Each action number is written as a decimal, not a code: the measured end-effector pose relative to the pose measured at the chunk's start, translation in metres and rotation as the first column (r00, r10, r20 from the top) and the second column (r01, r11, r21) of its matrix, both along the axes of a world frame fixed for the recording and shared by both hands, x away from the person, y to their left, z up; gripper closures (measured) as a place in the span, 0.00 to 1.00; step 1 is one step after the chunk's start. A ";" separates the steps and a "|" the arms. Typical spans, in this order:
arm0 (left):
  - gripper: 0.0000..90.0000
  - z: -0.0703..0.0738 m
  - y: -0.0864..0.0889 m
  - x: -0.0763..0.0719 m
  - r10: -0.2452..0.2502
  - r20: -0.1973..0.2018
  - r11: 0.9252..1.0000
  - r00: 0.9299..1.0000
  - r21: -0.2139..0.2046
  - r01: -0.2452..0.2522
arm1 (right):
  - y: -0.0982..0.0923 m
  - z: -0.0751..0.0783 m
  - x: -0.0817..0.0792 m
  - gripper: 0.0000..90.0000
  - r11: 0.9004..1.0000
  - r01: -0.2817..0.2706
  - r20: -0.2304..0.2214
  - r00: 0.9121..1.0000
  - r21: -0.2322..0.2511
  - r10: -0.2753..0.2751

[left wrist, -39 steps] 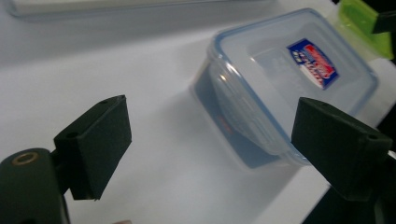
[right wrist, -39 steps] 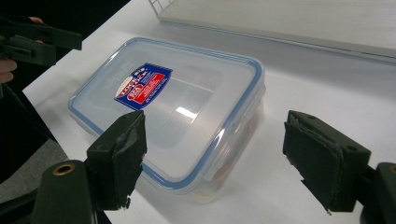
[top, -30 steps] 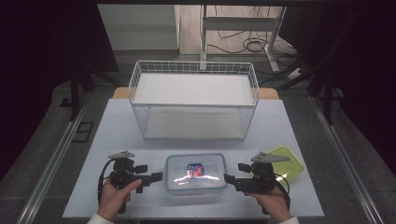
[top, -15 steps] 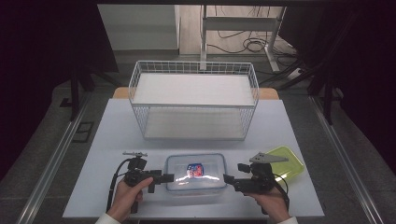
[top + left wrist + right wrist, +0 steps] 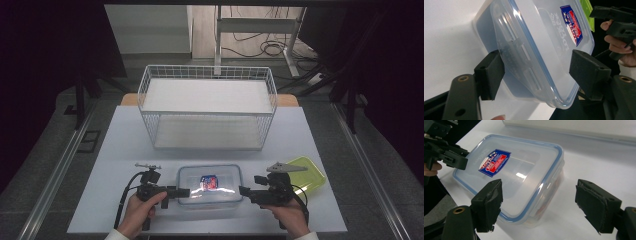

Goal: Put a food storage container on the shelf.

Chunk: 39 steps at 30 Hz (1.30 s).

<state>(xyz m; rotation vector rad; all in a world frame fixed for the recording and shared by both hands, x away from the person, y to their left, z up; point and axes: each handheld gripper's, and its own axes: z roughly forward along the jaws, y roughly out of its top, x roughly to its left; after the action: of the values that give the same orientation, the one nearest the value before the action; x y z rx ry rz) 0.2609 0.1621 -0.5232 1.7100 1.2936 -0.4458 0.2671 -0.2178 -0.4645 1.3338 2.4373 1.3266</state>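
Note:
A clear plastic container with a blue-rimmed lid and a red and blue label lies at the table's front middle. My left gripper points at its left end. In the left gripper view the container has its latch end between the two pads; my left gripper has just been closing its jaws, and one pad is at the latch flap while the other stands off. My right gripper is open at the right end. In its own view my right gripper straddles a corner of the container.
A white wire basket stands across the back half of the table. A green lid lies at the front right, behind the right hand. The table edge runs just behind both hands.
The left hand has moved right and slightly down, bringing its jaws up to the container's left end, and the jaws have narrowed. The right hand has not moved.

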 end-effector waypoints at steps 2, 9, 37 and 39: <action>0.35 -0.002 0.003 0.001 0.009 -0.017 1.000 1.000 -0.027 -0.010 | 0.002 -0.002 0.004 0.26 1.000 0.003 -0.046 0.999 0.007 -0.003; 0.38 -0.003 0.005 0.001 0.015 -0.028 0.999 0.999 -0.045 -0.016 | 0.011 -0.015 0.021 0.26 0.999 0.029 -0.165 0.986 0.033 -0.023; 0.40 -0.003 0.006 0.000 0.013 -0.008 0.999 1.000 -0.048 -0.013 | 0.005 -0.037 0.038 0.42 0.973 0.056 -0.400 0.916 0.223 0.039; 0.42 -0.002 0.008 0.000 0.011 -0.001 0.998 1.000 -0.056 -0.011 | 0.004 -0.036 0.037 0.44 0.972 0.052 -0.397 0.917 0.228 0.044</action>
<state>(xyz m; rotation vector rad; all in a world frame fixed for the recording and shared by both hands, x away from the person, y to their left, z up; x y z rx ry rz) 0.2608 0.1700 -0.5256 1.6554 1.2794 -0.4716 0.3038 -0.2142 -0.5009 1.8316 2.5800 1.5085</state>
